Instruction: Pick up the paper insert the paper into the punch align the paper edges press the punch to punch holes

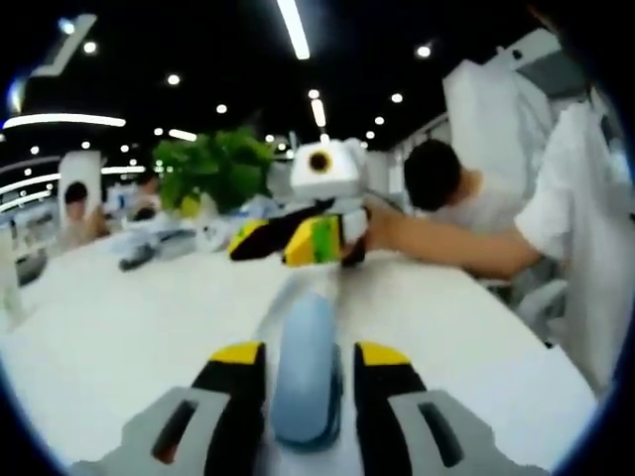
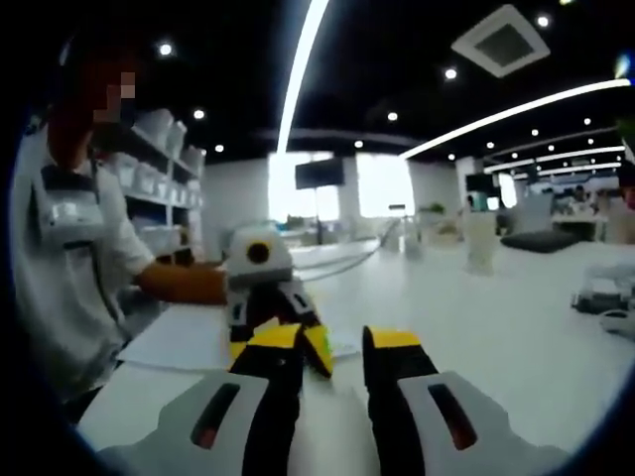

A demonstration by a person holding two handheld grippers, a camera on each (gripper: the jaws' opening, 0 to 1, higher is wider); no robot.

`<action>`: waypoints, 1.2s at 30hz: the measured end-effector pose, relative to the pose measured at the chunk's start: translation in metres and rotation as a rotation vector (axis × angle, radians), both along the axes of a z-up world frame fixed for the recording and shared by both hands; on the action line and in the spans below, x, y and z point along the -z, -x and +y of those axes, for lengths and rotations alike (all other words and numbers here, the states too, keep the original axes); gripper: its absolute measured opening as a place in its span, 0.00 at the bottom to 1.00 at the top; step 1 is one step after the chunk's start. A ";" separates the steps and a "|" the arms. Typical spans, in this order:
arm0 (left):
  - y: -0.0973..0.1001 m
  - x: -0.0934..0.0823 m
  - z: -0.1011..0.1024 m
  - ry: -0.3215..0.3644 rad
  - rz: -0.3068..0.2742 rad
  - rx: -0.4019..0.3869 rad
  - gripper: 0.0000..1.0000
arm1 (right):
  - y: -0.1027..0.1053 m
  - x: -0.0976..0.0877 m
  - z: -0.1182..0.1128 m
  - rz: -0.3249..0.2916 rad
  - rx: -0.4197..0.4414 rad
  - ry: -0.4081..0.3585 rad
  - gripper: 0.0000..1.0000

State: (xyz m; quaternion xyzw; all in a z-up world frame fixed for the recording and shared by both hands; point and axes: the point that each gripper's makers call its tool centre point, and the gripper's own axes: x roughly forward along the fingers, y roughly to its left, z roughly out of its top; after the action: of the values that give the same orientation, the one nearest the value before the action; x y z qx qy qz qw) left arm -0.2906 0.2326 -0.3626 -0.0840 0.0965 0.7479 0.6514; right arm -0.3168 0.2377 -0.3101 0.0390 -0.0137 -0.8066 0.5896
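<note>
In the left gripper view, the left gripper points across a white table, its two yellow-tipped jaws standing apart on either side of a pale blue punch that lies lengthwise between them; whether the jaws touch the punch I cannot tell. Beyond the punch the right gripper comes in from the right, held in a person's hand, its yellow and green tips pointing left above the table; whether its jaws are apart is unclear from here. A green plant stands behind it. In the right gripper view, the right gripper shows its own jaws apart with nothing between them, hovering over the table. The left gripper sits just beyond its left jaw, held by the person's hand. The paper lies flat on the table at the near edge, to the left of both grippers, beside the person in a white shirt.
</note>
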 end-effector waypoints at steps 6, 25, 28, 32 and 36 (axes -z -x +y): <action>-0.001 0.000 0.000 0.000 0.002 0.003 0.32 | 0.001 0.002 0.000 -0.005 -0.002 -0.009 0.27; -0.005 0.000 -0.001 -0.005 0.009 -0.008 0.27 | 0.001 0.008 0.000 -0.017 0.000 -0.008 0.20; -0.007 0.000 -0.001 -0.006 0.008 -0.009 0.27 | 0.004 0.006 0.000 -0.021 0.018 0.030 0.15; -0.009 0.000 -0.001 -0.006 0.010 -0.009 0.27 | 0.010 -0.008 0.001 0.047 0.115 0.060 0.08; -0.009 0.000 -0.002 -0.006 0.002 -0.011 0.27 | 0.006 -0.025 -0.002 0.047 0.180 0.082 0.05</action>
State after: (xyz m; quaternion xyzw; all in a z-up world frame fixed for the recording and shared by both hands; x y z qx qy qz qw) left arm -0.2821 0.2311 -0.3622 -0.0819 0.0945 0.7517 0.6475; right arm -0.3230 0.2362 -0.2854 -0.0054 -0.0363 -0.8558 0.5160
